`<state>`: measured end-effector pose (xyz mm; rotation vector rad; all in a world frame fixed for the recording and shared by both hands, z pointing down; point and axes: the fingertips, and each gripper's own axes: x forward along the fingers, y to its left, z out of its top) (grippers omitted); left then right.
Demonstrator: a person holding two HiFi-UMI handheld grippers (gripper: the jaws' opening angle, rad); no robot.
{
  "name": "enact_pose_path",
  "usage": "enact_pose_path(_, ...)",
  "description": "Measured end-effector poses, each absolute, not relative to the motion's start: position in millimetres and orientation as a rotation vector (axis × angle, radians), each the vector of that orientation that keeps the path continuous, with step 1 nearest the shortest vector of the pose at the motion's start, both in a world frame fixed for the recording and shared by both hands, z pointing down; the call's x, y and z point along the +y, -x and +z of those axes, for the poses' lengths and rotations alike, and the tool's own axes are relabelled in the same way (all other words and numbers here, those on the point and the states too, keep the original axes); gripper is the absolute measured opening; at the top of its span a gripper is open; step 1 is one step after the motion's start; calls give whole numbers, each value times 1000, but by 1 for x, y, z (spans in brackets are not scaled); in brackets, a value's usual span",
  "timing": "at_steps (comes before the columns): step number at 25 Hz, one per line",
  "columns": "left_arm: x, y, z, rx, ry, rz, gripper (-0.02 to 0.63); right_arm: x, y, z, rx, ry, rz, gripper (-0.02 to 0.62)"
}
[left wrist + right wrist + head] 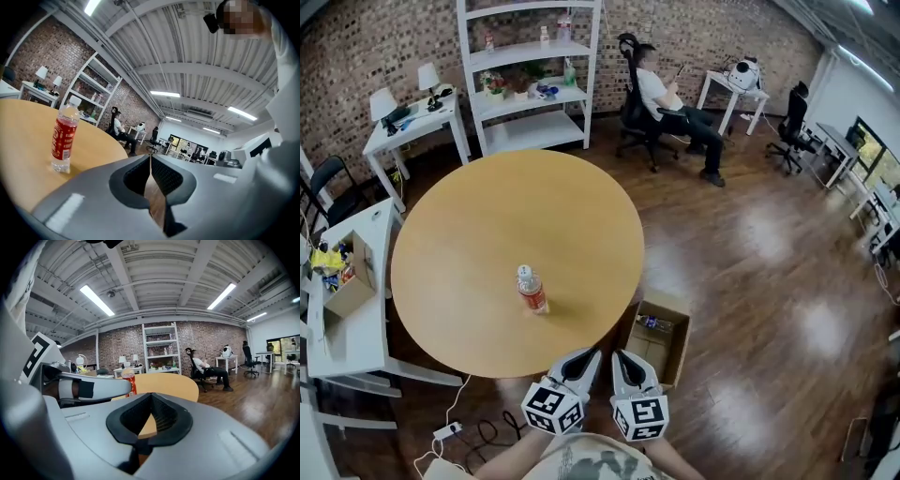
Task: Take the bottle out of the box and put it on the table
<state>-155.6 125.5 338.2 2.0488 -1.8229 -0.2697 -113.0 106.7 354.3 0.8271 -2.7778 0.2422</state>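
A clear bottle [532, 290] with a red label and white cap stands upright on the round wooden table [469, 244], near its front edge. The open cardboard box [657, 339] sits on the floor to the right of the table. My left gripper [587, 358] and right gripper [622, 359] are side by side below the table's front edge, both shut and empty, well short of the bottle. In the left gripper view the bottle [63, 139] stands to the left of the shut jaws [150, 160]. In the right gripper view the bottle [130, 380] shows partly behind the left gripper [86, 387].
A person sits in an office chair [661, 98] at the back. White shelving [534, 80] stands behind the table. A white desk [352, 328] at the left carries a small box of items [347, 281]. A power strip and cables [450, 431] lie on the floor.
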Motion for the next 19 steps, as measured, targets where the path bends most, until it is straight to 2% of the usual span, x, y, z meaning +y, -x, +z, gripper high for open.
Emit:
enact_pose_path(8, 141, 90, 333, -1752, -2119, -196, 11, 124, 40, 358, -2755, -919, 308, 0)
enact_pose_path(19, 160, 62, 333, -1771, -2126, -147, 11, 146, 22, 351, -2784, -868, 242, 0)
